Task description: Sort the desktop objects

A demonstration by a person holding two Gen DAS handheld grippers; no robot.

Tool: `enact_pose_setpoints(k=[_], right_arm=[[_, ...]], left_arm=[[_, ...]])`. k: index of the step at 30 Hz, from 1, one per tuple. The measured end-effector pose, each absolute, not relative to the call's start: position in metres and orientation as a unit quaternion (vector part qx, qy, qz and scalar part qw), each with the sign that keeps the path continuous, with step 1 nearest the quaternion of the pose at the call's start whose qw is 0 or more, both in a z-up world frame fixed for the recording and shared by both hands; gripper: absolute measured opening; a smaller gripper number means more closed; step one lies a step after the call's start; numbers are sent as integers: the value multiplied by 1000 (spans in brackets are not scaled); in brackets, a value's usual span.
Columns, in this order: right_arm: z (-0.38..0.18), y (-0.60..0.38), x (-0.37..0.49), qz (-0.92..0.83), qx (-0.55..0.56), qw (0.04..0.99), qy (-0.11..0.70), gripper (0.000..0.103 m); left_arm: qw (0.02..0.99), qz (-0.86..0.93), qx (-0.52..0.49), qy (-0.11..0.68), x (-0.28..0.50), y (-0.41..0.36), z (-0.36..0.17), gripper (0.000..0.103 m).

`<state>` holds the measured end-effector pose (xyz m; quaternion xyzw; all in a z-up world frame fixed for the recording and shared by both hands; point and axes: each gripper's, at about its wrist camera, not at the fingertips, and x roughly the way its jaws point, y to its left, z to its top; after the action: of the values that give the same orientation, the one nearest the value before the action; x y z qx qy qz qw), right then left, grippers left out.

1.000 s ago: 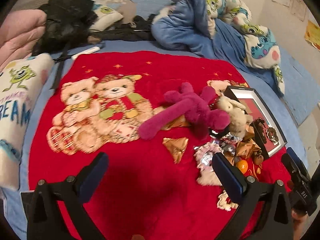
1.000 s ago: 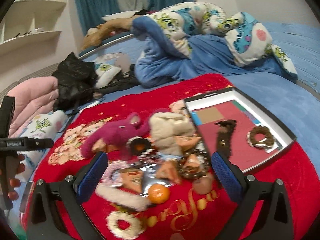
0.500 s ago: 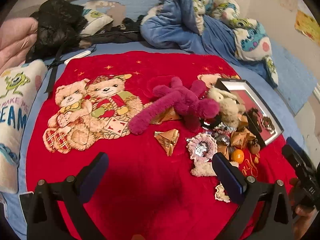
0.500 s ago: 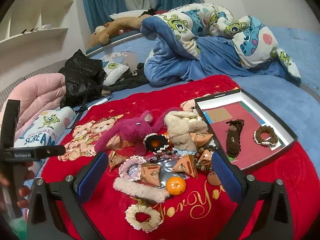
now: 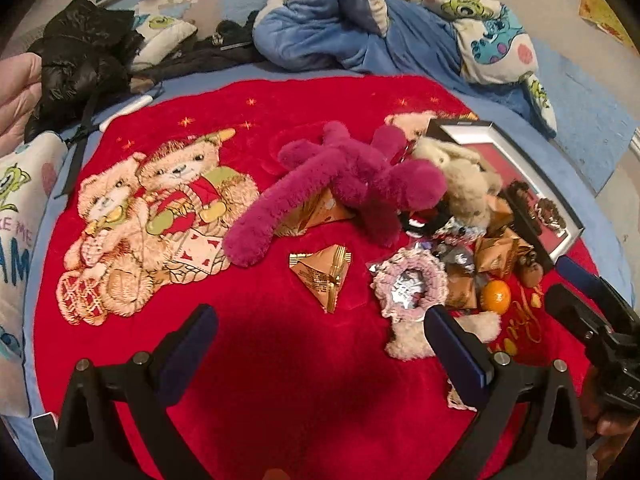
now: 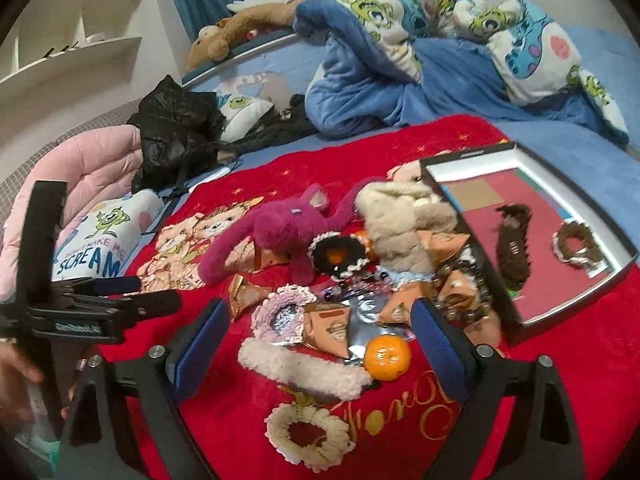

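On the bed, both claws have come lower and nearer to the red blanket (image 5: 280, 380) than a second ago, so the heap of small things looks larger in both views. The right gripper (image 6: 320, 332) is closing its jaws from their widest, yet the pads touch nothing; the white fluffy hair tie (image 6: 300, 368) and the orange (image 6: 387, 357) lie on the blanket between and beyond them. The left gripper (image 5: 320, 344) stands wide open and holds nothing, over a bare stretch of blanket, with the gold wrapped packet (image 5: 322, 274) just ahead.

Open room lies on the blanket's left half, over the printed bears (image 5: 152, 216). The right half is crowded: the purple plush toy (image 5: 340, 184) sprawls across the middle, the beige plush toy (image 5: 460, 184) leans against it, and the pink crocheted hair tie (image 5: 408, 288) sits among packets and beads. The tray (image 6: 600, 216) lies at the blanket's right edge, touching the heap, with a brown hair clip (image 6: 514, 248) and a brown hair tie (image 6: 576, 246) inside.

Beyond the blanket, a crumpled blue quilt (image 6: 400, 80) and a black jacket (image 6: 176, 128) bound the far side.
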<state>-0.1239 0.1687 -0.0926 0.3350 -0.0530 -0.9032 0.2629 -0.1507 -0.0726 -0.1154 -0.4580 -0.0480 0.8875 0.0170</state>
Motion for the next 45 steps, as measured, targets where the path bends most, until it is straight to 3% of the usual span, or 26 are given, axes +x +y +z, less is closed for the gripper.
enact_pose_setpoints(k=[22, 27, 34, 37, 39, 40, 43, 45], right_arm=[[-144, 139, -174, -867, 417, 267, -47, 71], [-154, 139, -180, -867, 427, 254, -33, 58], [-157, 133, -180, -869, 429, 249, -3, 58], [-161, 129, -178, -869, 430, 246, 3, 42], [-164, 129, -178, -866, 436, 243, -19, 39], [-164, 130, -177, -868, 434, 239, -23, 38], [-164, 131, -176, -868, 436, 235, -27, 35], [-163, 134, -175, -868, 436, 233, -38, 35]], left_arm=[[37, 856, -511, -71, -229, -79, -198, 103], [27, 857, -512, -47, -238, -75, -206, 103], [20, 863, -505, -15, -238, -64, -213, 103], [26, 862, -506, -11, -240, -63, -213, 103], [28, 864, -502, -17, -240, -64, -213, 102], [26, 866, -500, -18, -239, -65, -213, 100], [18, 871, -490, -16, -236, -67, -209, 82], [1, 874, -486, -16, -234, -70, -206, 52]])
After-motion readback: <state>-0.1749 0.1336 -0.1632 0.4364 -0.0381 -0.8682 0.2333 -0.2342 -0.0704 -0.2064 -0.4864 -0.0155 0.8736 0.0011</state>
